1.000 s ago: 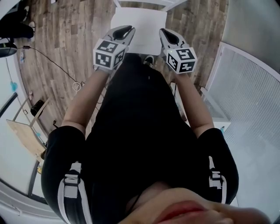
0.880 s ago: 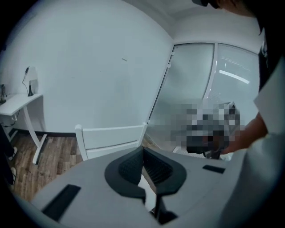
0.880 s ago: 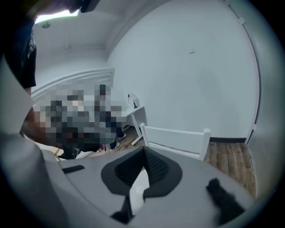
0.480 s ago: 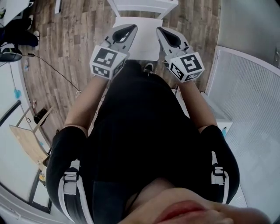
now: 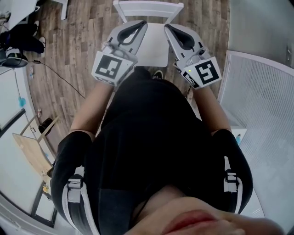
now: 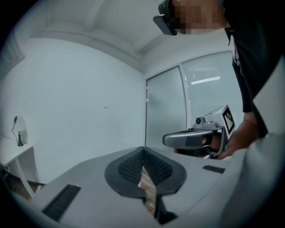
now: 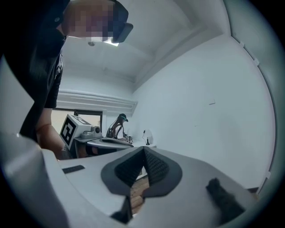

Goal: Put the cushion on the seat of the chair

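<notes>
A white chair (image 5: 148, 6) stands on the wood floor below me, its backrest at the top of the head view. Its seat (image 5: 154, 46) shows as a flat white square; I cannot tell a cushion apart from the seat. My left gripper (image 5: 139, 25) and right gripper (image 5: 170, 28) are held high side by side over the seat, well above it. Both are shut with nothing between the pads. In the left gripper view the jaws (image 6: 143, 170) meet on a line, with the right gripper (image 6: 191, 139) beside them. The right gripper view shows its pads (image 7: 143, 171) pressed together.
Wood floor (image 5: 87, 50) surrounds the chair. A black cable (image 5: 55, 69) runs across it at left, near a wooden frame (image 5: 32, 151). A white ribbed panel (image 5: 262, 105) stands at right. Another person (image 7: 116, 124) stands far off by a desk.
Both grippers have risen toward my head and look larger, with their tips now over the chair's seat. The chair looks smaller and farther below. Jaws stay shut.
</notes>
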Tool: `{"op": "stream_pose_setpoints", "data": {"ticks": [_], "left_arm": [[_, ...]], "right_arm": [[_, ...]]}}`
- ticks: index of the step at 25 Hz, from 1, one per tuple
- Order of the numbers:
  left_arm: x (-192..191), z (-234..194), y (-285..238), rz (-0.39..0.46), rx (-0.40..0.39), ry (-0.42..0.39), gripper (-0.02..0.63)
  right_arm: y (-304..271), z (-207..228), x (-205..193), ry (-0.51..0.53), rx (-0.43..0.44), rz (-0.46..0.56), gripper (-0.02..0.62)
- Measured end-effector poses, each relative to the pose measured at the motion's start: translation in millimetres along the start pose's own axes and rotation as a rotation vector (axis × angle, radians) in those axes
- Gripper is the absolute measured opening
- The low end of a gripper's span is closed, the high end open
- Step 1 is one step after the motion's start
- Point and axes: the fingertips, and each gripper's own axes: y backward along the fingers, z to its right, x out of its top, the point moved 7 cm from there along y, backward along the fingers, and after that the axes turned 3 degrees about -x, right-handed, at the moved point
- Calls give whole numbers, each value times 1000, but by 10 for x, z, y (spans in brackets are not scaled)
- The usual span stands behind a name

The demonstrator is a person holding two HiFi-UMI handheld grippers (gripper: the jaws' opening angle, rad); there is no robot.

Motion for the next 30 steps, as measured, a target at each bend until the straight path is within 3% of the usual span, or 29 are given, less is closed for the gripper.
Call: {"op": "stream_pose_setpoints", "data": {"ticks": [8,30], "left_arm": [[221,51,0,65,-34,-36,12],[163,66,43,81,-50,-52,12]], "right_arm": [[71,52,175,22,-23,39,15],[120,52,118,42,-58,57,15]]}}
